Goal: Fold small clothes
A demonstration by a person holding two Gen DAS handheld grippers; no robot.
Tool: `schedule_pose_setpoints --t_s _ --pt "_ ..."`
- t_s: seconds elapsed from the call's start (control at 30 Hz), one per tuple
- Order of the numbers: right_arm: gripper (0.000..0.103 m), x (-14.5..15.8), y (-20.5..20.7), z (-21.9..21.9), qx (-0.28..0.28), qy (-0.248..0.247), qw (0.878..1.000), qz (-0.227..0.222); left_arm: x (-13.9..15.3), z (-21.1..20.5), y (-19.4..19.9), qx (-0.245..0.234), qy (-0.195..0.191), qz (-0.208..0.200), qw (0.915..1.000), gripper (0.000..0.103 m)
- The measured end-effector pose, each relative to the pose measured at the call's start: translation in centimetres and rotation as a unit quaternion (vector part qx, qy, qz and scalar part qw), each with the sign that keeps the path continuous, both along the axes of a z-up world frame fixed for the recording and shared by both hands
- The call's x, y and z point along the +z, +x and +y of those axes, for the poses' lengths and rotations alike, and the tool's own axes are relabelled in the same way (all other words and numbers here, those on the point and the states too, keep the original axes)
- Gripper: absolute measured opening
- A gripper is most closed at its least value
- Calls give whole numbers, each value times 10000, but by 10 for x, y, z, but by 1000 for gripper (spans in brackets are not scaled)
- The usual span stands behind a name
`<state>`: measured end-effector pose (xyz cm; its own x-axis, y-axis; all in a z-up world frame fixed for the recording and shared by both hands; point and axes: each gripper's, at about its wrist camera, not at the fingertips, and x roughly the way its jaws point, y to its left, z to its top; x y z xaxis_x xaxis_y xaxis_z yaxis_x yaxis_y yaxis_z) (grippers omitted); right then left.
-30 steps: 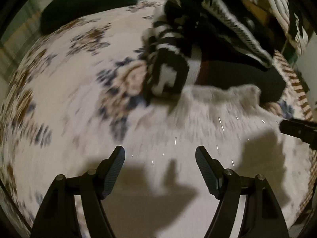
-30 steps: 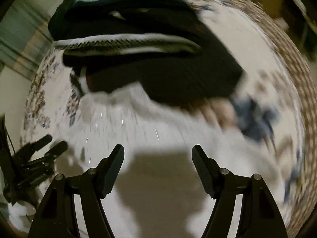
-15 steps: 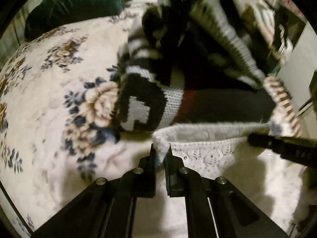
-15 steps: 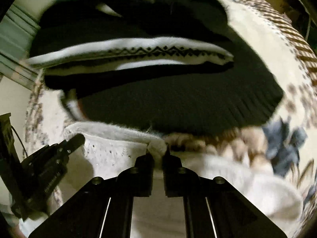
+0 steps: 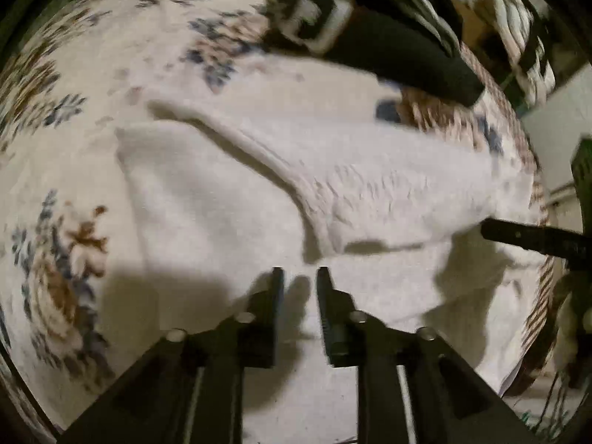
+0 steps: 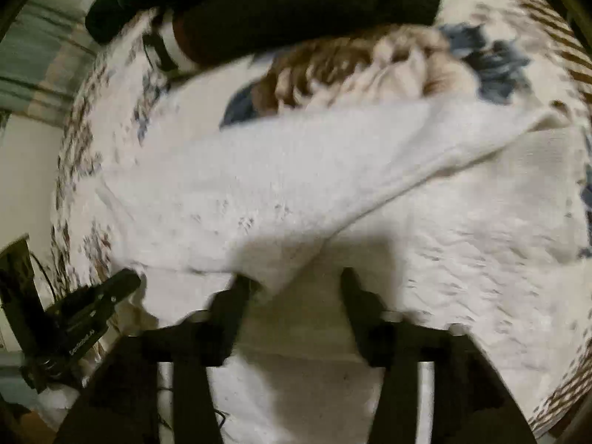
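A white knit garment (image 5: 229,199) lies on the floral bedspread (image 5: 66,229) with its upper layer folded over toward me. My left gripper (image 5: 299,277) hovers just in front of the folded edge; its jaws are opening, a narrow gap with nothing between them. In the right wrist view the same garment (image 6: 296,185) shows its folded flap. My right gripper (image 6: 294,281) has its jaws opening wider; the flap's corner rests by the left finger (image 6: 236,296) and is not pinched. Each gripper shows at the edge of the other's view.
A pile of dark and black-and-white striped knitwear (image 5: 403,48) lies just beyond the white garment, also the dark pile (image 6: 296,3). The bedspread's brown striped border (image 5: 540,296) marks the bed's edge at the right. More striped clothes (image 5: 518,18) sit off the bed.
Half a second ago both grippers were shut on the garment's far edge. They have since drawn it toward me, laid it over the lower layer and let go; the jaws have parted.
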<state>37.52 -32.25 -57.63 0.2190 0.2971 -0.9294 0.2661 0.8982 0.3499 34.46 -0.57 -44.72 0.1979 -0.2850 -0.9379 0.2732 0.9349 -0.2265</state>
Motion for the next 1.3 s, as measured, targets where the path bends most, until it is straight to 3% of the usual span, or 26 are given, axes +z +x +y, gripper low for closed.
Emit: schedule_pose_setpoints --t_s 0.1,0.17,0.27,0.4,0.5,0.63,0.67,0.73,0.77,0.87,0.97,1.07,1.17,1.3 --pt "57 25 -6 -9 -233 -94 9989 -395 16 0 18 254 -183 -297 9991 28" --pt "57 34 0 -11 -314 -28 9981 -537 15 -10 35 347 -169 -476 9981 29" --pt "57 23 19 -2 -370 -38 9981 -498 -5 -28 55 312 65 -464 9984 29" --pt "57 -24 31 26 -81 -899 9958 141 -50 -43 52 -57 749 -288 9968 30" --pt "58 -27 25 35 266 -1253 9917 110 -47 -49 43 -279 952 -545 9936 31" --pt "67 -1 11 25 167 -904 9957 -73 -16 -32 33 37 469 -408 9981 31" --pt "72 10 -1 16 -3 -739 9971 -159 -2 -23 21 189 277 -447 9984 35" --pt "79 29 -30 -2 -337 -444 9980 -299 18 -9 -2 350 55 -510 9981 73" --pt "83 38 -50 -12 -532 -326 9976 -315 28 0 -21 451 12 -546 9975 101" --pt "84 49 -116 -35 -987 -149 9948 -182 38 25 -74 691 -30 -459 9965 103" --pt "84 39 -186 -50 -1304 -67 9913 156 24 52 -128 1070 84 -46 9942 103" --pt "84 13 -246 -57 -1487 73 9873 562 -3 77 -179 1347 345 458 9892 103" --pt "84 -20 -292 -59 -1555 160 9831 951 -25 94 -216 1528 631 653 9841 103" --pt "84 -54 -335 -62 -1667 296 9778 1233 -54 110 -242 1708 741 908 9783 103"
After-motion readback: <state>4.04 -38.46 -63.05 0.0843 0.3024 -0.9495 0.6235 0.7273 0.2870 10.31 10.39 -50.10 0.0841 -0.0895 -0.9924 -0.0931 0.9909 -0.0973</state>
